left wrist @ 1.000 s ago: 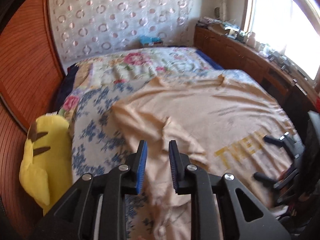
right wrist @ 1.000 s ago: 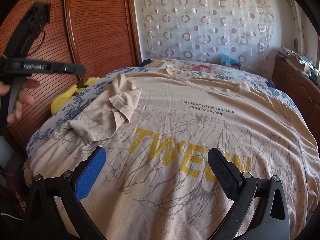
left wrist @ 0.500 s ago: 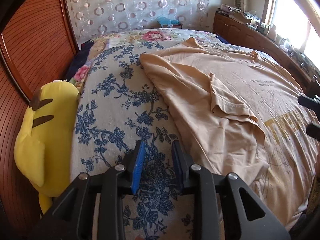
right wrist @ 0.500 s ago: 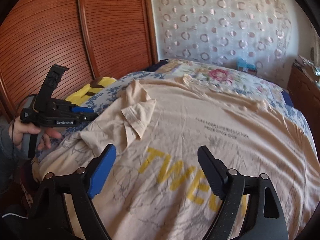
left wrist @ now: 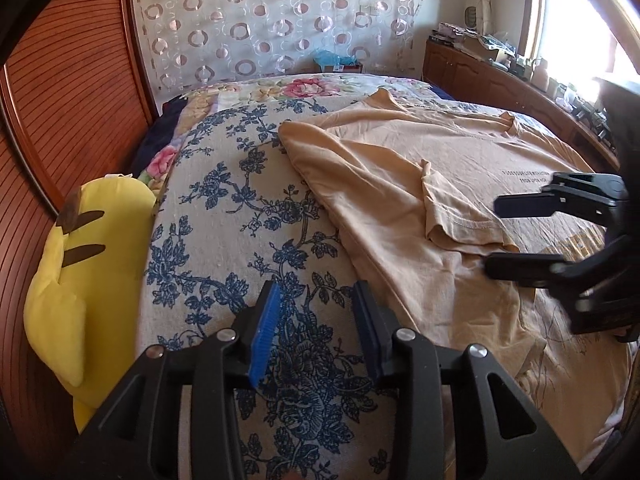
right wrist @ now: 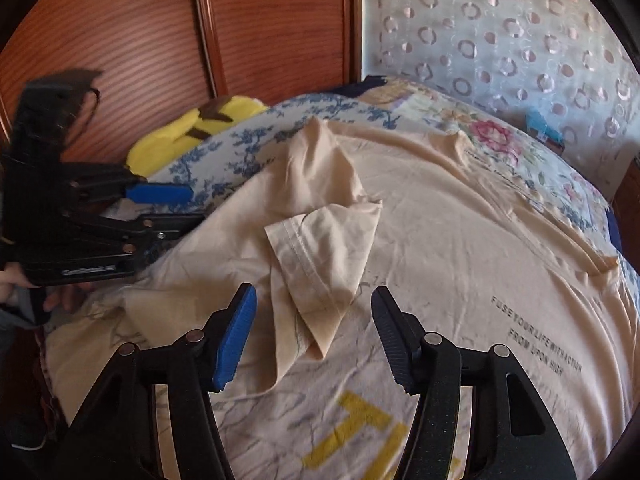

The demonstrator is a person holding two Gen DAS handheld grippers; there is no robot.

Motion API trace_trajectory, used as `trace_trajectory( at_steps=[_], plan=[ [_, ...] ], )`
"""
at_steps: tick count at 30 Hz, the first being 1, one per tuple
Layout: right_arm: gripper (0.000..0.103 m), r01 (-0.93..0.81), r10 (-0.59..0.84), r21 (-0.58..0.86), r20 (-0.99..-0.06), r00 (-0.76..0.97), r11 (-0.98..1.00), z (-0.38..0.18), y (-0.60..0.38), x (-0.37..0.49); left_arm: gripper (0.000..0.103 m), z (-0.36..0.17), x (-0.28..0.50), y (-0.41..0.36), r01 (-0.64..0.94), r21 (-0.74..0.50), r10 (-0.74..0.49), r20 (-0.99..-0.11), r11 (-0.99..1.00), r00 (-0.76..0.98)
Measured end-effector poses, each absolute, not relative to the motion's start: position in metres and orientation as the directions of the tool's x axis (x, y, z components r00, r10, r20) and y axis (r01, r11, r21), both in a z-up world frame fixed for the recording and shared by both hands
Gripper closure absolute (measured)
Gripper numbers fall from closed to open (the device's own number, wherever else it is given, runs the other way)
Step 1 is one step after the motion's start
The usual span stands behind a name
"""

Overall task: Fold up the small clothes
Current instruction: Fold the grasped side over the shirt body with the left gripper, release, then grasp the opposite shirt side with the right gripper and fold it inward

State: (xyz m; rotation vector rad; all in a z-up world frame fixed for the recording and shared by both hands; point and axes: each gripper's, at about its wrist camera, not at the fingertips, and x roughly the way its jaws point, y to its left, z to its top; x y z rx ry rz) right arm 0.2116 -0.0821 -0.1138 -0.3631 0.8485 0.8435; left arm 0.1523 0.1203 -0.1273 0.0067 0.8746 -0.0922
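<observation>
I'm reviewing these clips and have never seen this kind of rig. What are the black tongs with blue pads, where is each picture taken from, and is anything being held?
There is no robot here: a person holds a two-finger gripper in each hand, and each gripper carries a wide-angle camera looking along its fingers. One picture comes from the left gripper, the other from the right gripper; each also catches the other tool at its edge.

On the bed lies a floral bedspread with a beige T-shirt spread over it, one sleeve folded inward. A yellow plush toy sits at the bed's side.

Nothing is held. The left jaws, which have just been opening, stand over bare bedspread. The right jaws, which have just been closing, stand apart near the folded sleeve without pressing on it.
</observation>
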Motion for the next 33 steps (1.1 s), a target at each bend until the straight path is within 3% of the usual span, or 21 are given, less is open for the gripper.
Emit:
trace_trajectory(
  at_steps=[10, 22, 27, 33],
  plan=[
    [0.042, -0.622, 0.342, -0.075, -0.781, 0.522, 0.78, -0.117, -0.111, 0.237, 0.063, -0.127, 0.153, 0.118, 0.082, -0.033, -0.078, -0.767, 0.996, 0.637],
    [0.042, -0.622, 0.453, 0.034, -0.716, 0.531, 0.782, -0.082, -0.163, 0.208, 0.056, -0.128, 0.154, 0.119, 0.074, -0.04, -0.078, -0.768, 0.996, 0.636],
    [0.042, -0.58, 0.456, 0.055, -0.68, 0.574, 0.813, -0.068, -0.222, 0.178, 0.056, -0.128, 0.154, 0.119, 0.074, -0.039, -0.078, -0.768, 0.996, 0.636],
    [0.042, -0.405, 0.288, -0.006, -0.695, 0.659, 0.914, -0.067, -0.34, 0.162, 0.055, -0.128, 0.154, 0.119, 0.074, -0.034, -0.073, -0.768, 0.997, 0.636]
  ],
)
